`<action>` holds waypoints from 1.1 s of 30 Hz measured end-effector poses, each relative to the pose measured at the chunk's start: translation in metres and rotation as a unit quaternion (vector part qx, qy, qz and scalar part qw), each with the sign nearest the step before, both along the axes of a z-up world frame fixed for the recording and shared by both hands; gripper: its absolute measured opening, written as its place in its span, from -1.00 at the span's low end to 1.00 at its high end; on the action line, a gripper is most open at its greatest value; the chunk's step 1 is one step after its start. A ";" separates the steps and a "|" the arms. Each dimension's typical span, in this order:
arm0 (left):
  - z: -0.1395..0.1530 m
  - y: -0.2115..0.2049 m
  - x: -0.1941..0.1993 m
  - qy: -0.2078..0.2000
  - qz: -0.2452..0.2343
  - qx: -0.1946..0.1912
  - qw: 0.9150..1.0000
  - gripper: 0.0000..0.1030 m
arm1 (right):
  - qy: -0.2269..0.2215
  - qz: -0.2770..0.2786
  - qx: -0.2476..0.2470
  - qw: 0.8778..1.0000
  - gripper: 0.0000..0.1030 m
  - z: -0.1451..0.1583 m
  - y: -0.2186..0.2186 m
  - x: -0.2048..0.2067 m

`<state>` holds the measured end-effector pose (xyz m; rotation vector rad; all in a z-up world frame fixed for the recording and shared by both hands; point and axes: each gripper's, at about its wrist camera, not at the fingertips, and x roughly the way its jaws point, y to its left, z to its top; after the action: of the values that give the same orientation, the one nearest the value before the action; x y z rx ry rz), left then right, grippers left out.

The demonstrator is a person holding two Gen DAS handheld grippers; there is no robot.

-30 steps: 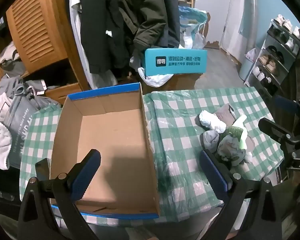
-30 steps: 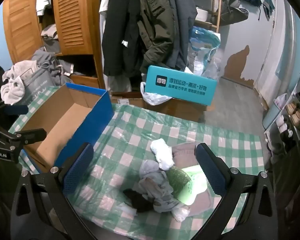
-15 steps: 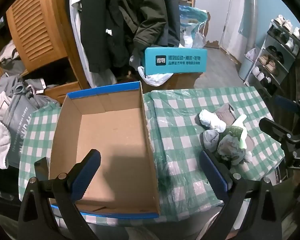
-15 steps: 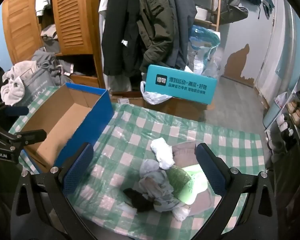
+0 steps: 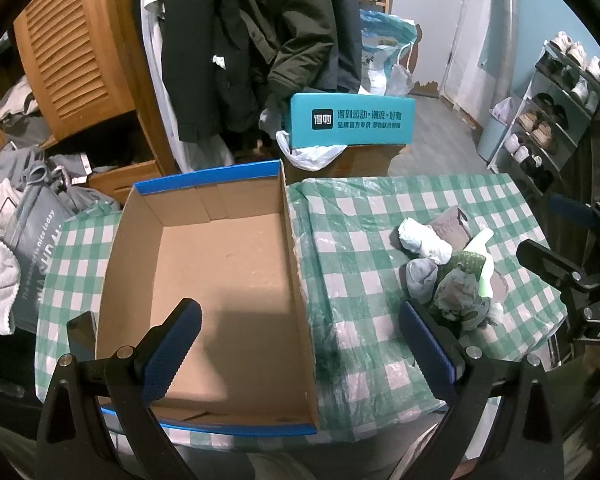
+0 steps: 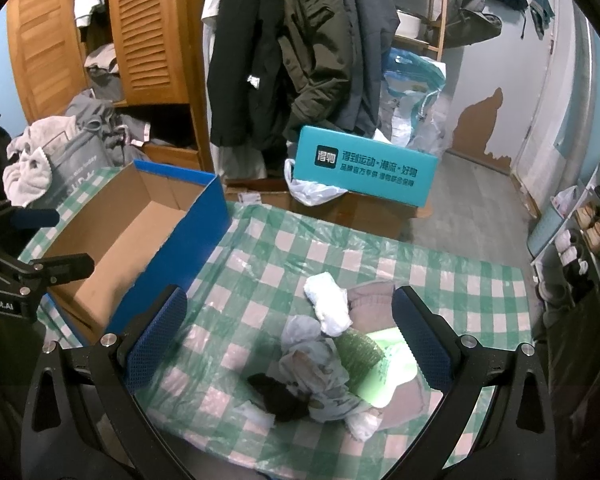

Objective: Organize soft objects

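Socks and small garments (image 6: pixel 332 356), heaped on the right part of the checked desk (image 6: pixel 260 264), well apart from the open cardboard box (image 5: pixel 220 280) standing empty to the left. Likely light, limp and easy to crush; best pinched at a bulging fold, such as the rolled white sock (image 6: pixel 328 304) topmost at the far side. Tangled enough that lifting one piece could drag neighbours along. Left tongs (image 5: pixel 300 344) spread wide over the box and desk edge, gripping nothing. Right tongs (image 6: pixel 288 336) equally wide, straddling the pile from above, nothing between the pads. Hard to count separate pieces: a black item (image 6: pixel 280 396), a green ribbed piece (image 6: pixel 358 350) and pale green cloth overlapping, lower layers hidden. Near edge of the desk cut off by the tongs' frames.
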<state>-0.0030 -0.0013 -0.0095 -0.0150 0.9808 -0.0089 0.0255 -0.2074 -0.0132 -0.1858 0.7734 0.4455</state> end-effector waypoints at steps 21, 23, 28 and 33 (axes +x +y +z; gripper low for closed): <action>-0.002 0.000 -0.001 0.002 0.000 0.000 1.000 0.94 | 0.002 0.001 -0.002 1.000 0.96 0.002 0.002 0.001; -0.001 0.000 -0.001 0.002 -0.001 0.000 1.000 0.94 | 0.002 0.000 -0.002 1.000 0.96 0.000 0.002 0.000; -0.001 0.000 0.000 0.002 0.000 -0.001 1.000 0.94 | 0.003 0.000 -0.003 1.000 0.96 0.001 0.002 0.001; -0.001 0.000 0.000 0.002 -0.001 0.000 1.000 0.94 | 0.003 0.000 -0.003 1.000 0.96 0.002 0.002 0.002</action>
<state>-0.0033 -0.0011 -0.0109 -0.0149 0.9852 -0.0105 0.0271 -0.2055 -0.0108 -0.1901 0.7812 0.4444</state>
